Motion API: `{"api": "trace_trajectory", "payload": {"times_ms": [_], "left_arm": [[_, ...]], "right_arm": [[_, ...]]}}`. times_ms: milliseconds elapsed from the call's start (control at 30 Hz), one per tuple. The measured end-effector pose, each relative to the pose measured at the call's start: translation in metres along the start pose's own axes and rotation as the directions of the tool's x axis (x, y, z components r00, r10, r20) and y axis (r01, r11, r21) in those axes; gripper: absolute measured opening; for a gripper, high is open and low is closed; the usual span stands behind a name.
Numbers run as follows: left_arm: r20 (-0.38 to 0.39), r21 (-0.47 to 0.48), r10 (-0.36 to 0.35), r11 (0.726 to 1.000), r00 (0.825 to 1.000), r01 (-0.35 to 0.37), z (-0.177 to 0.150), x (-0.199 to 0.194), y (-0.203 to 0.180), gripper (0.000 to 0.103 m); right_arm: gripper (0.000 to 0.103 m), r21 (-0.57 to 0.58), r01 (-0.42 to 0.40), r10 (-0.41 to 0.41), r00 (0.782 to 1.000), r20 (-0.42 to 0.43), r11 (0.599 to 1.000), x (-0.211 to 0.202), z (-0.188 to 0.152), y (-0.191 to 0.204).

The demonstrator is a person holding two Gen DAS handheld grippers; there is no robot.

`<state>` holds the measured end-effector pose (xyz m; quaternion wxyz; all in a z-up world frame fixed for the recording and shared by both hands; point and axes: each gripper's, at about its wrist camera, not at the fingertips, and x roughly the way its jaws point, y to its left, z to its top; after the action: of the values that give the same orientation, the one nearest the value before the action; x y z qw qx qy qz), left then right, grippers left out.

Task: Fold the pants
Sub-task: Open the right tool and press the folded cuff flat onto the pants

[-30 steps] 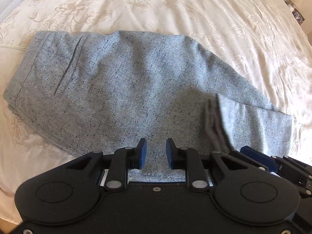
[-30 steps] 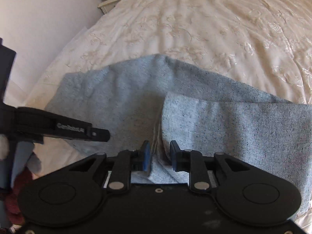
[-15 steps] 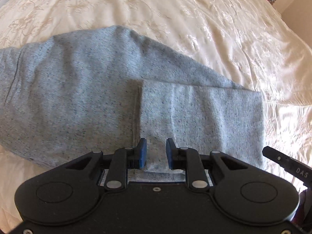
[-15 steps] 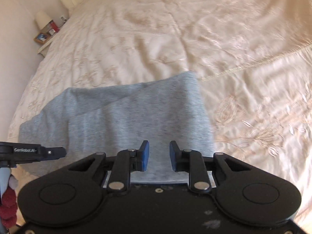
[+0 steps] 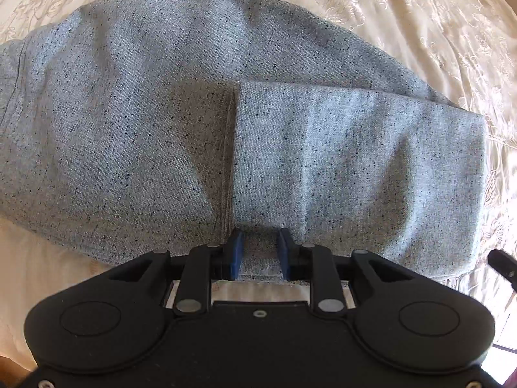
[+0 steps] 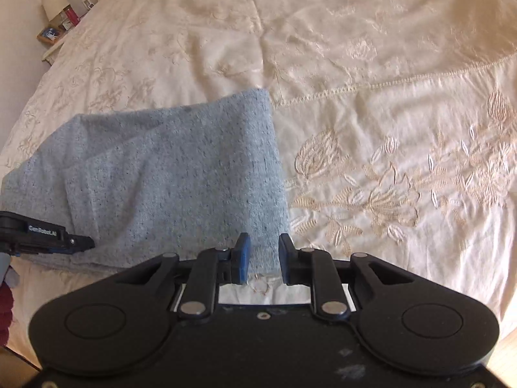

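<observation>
Lower centre of frame: pants (image 5: 226, 123), folded on bed (image 6: 371, 64); left tool (image 5: 258, 253), right tool (image 6: 262, 255) both parted (gripping nothing); careless withdrawal could snag the fold.

Sunlit cream embroidered bedspread (image 6: 371, 74), bedside lamp (image 6: 53, 3)

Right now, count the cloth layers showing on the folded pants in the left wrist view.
2: the wide lower layer on the left, and the leg flap folded over it on the right. More layers may lie hidden underneath.
</observation>
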<state>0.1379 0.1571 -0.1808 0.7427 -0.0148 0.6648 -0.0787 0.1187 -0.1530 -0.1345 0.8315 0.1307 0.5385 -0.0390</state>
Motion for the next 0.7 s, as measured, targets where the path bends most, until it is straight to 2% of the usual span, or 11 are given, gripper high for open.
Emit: {"api": "trace_trajectory", "payload": {"times_ms": [100, 200, 267, 333, 367, 433, 467, 500, 600, 700], "left_arm": [[-0.002, 0.004, 0.034, 0.999, 0.999, -0.034, 0.005, 0.006, -0.011, 0.034], [-0.003, -0.01, 0.052, 0.999, 0.999, -0.052, 0.007, 0.007, -0.014, 0.034], [-0.004, -0.02, 0.06, 0.998, 0.998, -0.06, 0.007, 0.007, -0.015, 0.035], [-0.004, -0.023, 0.07, 0.997, 0.998, -0.07, 0.007, 0.008, -0.016, 0.035], [-0.005, -0.022, 0.078, 0.997, 0.997, -0.078, 0.008, 0.008, -0.017, 0.037], [-0.008, -0.019, 0.123, 0.992, 0.992, -0.123, 0.005, 0.008, -0.014, 0.053], [-0.01, -0.027, 0.157, 0.987, 0.987, -0.158, 0.005, 0.01, -0.015, 0.064], [-0.008, -0.04, 0.178, 0.983, 0.984, -0.178, 0.005, 0.013, -0.015, 0.069], [0.011, -0.104, 0.145, 0.984, 0.989, -0.143, 0.002, 0.012, -0.008, 0.069], [0.034, -0.103, 0.149, 0.984, 0.988, -0.145, -0.004, 0.011, -0.01, 0.07]], "right_arm": [[0.022, -0.086, 0.017, -0.014, 0.999, 0.037, 0.996, 0.001, 0.023, 0.016], [0.022, -0.088, 0.059, -0.054, 0.997, 0.06, 0.994, 0.016, 0.045, 0.023], [0.023, -0.086, 0.111, -0.109, 0.994, 0.026, 0.99, 0.029, 0.055, 0.027], [0.025, -0.106, 0.097, -0.1, 0.995, -0.024, 0.99, 0.045, 0.064, 0.027], [0.025, -0.096, 0.079, -0.083, 0.996, -0.042, 0.992, 0.051, 0.066, 0.026], [0.026, -0.102, 0.053, -0.065, 0.991, -0.12, 0.993, 0.072, 0.07, 0.027], [0.025, -0.108, 0.054, -0.069, 0.988, -0.139, 0.993, 0.079, 0.071, 0.026], [0.024, -0.11, 0.053, -0.069, 0.986, -0.149, 0.992, 0.084, 0.072, 0.025], [0.023, -0.115, 0.037, -0.055, 0.986, -0.158, 0.993, 0.093, 0.074, 0.021], [0.023, -0.124, 0.017, -0.036, 0.987, -0.155, 0.992, 0.095, 0.074, 0.019]]}}
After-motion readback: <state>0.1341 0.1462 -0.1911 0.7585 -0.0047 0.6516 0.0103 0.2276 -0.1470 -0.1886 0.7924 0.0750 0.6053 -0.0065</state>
